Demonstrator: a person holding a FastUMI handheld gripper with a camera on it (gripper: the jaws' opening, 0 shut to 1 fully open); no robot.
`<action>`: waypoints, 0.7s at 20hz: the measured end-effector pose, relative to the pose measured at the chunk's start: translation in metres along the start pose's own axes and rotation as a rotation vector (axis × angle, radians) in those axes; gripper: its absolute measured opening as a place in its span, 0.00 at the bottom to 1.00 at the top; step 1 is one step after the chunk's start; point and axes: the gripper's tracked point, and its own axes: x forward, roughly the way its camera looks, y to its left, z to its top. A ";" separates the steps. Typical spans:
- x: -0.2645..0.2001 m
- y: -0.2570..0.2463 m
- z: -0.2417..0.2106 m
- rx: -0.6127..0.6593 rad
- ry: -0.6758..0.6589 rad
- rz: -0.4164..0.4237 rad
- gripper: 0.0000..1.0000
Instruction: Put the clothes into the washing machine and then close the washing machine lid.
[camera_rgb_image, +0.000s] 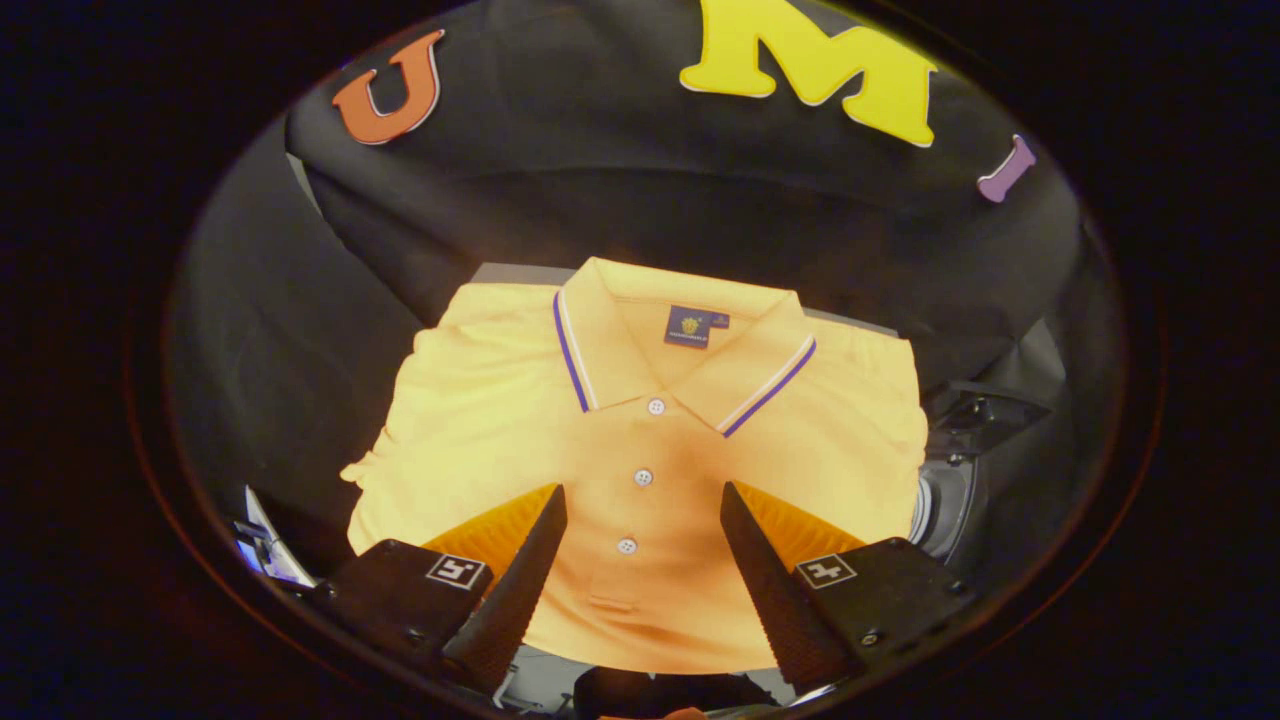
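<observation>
On the far left, near the left finger's base, a small pale object (262, 545) with a bluish edge pokes out of the dark; it is too cut off to tell what it is. Next comes the left finger (505, 590), a ribbed wedge with a square marker (456, 571) on its mount. The tool (640, 585) is open, its two fingers spread wide and pressing on nothing. Between them and beyond them lies the shirt (640, 470), a yellow polo folded flat, front up, on a grey worktop (505, 272) whose edge shows just behind the collar. The shirt's lower placket sits in the gap between the fingers, and three white buttons (643, 477) run in a line up the middle from there to the neck. The collar (600, 345) lies open, trimmed with white and purple stripes, and a dark label (690, 327) sits inside the neck. The folded sleeves bulge out to each side, past the fingertips. The right finger (780, 590) mirrors the left, with its own square marker (826, 571) on its mount. Right of the shirt, touching or just beside its edge, a round grey and black part (945, 505) shows, with a dark bracket-like piece (985, 412) above it; what they belong to I cannot tell. Black cloth hangs behind it all.
</observation>
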 end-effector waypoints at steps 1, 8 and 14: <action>0.000 0.000 -0.001 0.001 0.022 -0.008 0.97; 0.015 0.009 -0.009 0.061 0.135 -0.051 0.96; 0.015 0.010 -0.010 0.045 0.160 -0.040 0.95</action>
